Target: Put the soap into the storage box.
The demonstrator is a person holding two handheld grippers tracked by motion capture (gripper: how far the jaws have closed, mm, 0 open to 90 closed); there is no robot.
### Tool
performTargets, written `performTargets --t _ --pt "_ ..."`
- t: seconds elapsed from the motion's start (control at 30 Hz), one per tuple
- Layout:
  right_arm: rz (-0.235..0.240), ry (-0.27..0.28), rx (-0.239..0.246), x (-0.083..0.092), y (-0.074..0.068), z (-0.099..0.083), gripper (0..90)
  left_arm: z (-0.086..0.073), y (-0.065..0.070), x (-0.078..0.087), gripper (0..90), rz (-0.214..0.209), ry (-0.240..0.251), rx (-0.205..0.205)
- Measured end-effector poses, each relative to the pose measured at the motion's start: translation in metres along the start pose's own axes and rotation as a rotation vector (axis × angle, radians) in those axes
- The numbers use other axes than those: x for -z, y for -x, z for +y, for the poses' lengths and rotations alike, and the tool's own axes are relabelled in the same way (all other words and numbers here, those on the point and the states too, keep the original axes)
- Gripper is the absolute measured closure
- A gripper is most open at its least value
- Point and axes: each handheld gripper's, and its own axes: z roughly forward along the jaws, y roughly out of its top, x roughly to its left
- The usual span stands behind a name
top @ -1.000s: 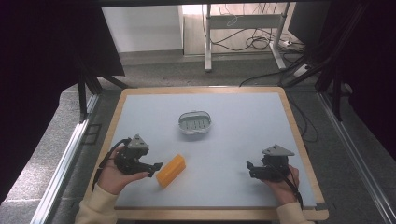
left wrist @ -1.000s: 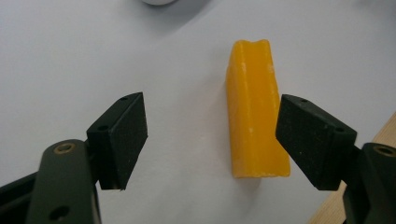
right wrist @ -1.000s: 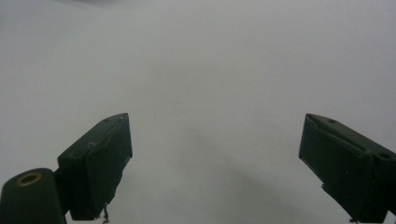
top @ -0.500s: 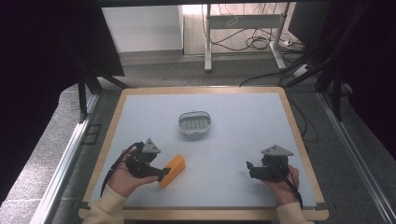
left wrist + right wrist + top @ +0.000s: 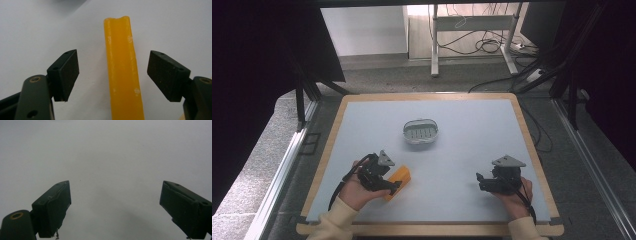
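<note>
One yellow bar of soap [image 5: 123, 70] lies on the counter [image 5: 472, 145] near its front left edge, between the spread pads of the left tongs [image 5: 113, 75], neither pad touching it; those jaws have just closed a little. One grey soap dish [image 5: 420, 131] sits well apart toward the middle. The right tongs [image 5: 115, 205] are released over bare surface near the front right edge, with wide open room between the two hands.

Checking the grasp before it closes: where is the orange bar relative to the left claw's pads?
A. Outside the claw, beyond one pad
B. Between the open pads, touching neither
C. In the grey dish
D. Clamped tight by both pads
B: in the left gripper view the orange bar lies between the left claw pads with bare table either side.
</note>
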Motion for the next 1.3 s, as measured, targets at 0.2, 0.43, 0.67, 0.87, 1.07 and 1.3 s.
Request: performTargets --t 0.2,0.43,0.67,0.87,1.07,1.3 --pt "-0.001 0.000 0.002 0.000 0.000 0.000 10.5 0.004 0.003 -0.010 27.4 -0.001 -0.021 -0.011" --pt "-0.003 -0.003 0.006 -0.001 0.000 0.000 10.6 0.011 0.004 -0.019 30.5 -0.012 -0.052 -0.010" --pt "-0.004 -0.006 0.007 -0.001 0.000 0.000 10.6 0.011 0.003 -0.033 36.4 -0.025 -0.121 -0.001" --pt "-0.006 -0.012 0.009 -0.001 -0.001 -0.001 10.7 0.012 0.004 -0.047 41.5 -0.019 -0.190 0.000" --pt "-0.014 -0.016 0.006 -0.001 0.000 -0.001 10.7 0.013 0.004 -0.054 54.9 -0.029 -0.215 0.014" --pt "-0.033 -0.028 -0.006 -0.001 0.001 -0.001 10.7 0.013 0.005 -0.054 61.0 -0.041 -0.213 0.023"
